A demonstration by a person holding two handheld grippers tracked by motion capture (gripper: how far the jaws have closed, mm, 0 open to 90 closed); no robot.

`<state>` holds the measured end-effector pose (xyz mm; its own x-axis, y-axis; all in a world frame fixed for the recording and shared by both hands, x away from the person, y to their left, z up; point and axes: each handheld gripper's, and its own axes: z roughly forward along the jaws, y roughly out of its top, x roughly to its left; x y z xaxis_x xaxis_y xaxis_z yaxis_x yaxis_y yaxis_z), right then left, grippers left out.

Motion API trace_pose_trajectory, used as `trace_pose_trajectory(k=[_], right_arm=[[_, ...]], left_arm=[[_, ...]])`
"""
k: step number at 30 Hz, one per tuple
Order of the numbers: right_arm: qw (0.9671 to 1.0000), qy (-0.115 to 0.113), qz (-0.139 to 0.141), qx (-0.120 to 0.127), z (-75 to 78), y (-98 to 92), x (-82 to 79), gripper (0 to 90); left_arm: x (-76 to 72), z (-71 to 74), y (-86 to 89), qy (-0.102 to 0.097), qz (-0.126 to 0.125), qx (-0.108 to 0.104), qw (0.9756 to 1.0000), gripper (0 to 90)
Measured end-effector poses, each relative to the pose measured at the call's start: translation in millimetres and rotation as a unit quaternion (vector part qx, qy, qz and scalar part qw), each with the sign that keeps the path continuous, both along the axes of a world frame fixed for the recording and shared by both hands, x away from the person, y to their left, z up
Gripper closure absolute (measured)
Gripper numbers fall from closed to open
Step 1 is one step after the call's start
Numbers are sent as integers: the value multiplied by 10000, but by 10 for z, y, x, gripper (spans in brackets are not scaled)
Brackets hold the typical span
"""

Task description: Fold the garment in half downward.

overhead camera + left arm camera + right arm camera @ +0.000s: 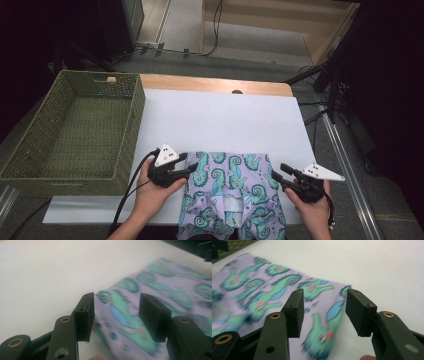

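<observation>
A lilac cloth garment printed with teal seahorses (231,192) lies flat on the white sheet covering the table (220,120), at its near edge between the person's two hands, with its far fold squared off. The left gripper (192,166) sits at the garment's left edge and the right gripper (276,176) at its right edge, each with its jaws standing apart and pressing on nothing, the fabric lying beneath the gap. That symmetric placement suggests a fold just laid down. The empty green woven basket (127,130) waits to the left, probably as the destination.
</observation>
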<state>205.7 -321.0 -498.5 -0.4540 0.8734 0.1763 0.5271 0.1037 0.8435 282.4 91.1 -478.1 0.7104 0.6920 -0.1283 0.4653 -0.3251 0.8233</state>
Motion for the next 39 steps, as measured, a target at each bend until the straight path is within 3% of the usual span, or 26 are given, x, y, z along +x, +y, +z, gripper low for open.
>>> trace_pose_trajectory(k=[7,9,12,14,16,19,22,25,28,32,39], right_arm=[[9986,448,-244,-113,-127,25,525,498],[9979,576,-285,-123,-182,32,616,504],[9969,727,-253,-166,-262,62,711,521],[9964,771,-177,-320,-264,97,743,524],[9963,721,10,-459,-260,140,755,553],[9940,801,101,-734,-269,207,766,644],[9945,900,159,-507,-276,181,777,829],[9945,893,210,-497,-269,190,798,855],[9953,830,230,-451,-253,206,877,858],[9968,724,132,-321,-210,236,1041,858],[9986,362,19,-395,-30,366,1427,858]], left_arm=[[355,-145,20,450,434,83,9980,465],[403,-195,20,667,432,79,9968,466],[414,-255,-9,784,326,228,9961,506],[414,-296,-38,876,204,304,9955,534],[393,-310,-62,704,185,489,9961,580],[386,-316,-72,706,144,480,9962,707],[378,-303,-85,669,78,540,9963,850],[412,-264,-112,638,113,715,9953,869],[507,-232,-110,591,211,726,9954,872],[683,-193,-75,535,420,671,9954,873],[1112,-33,7,403,794,431,9951,873]])
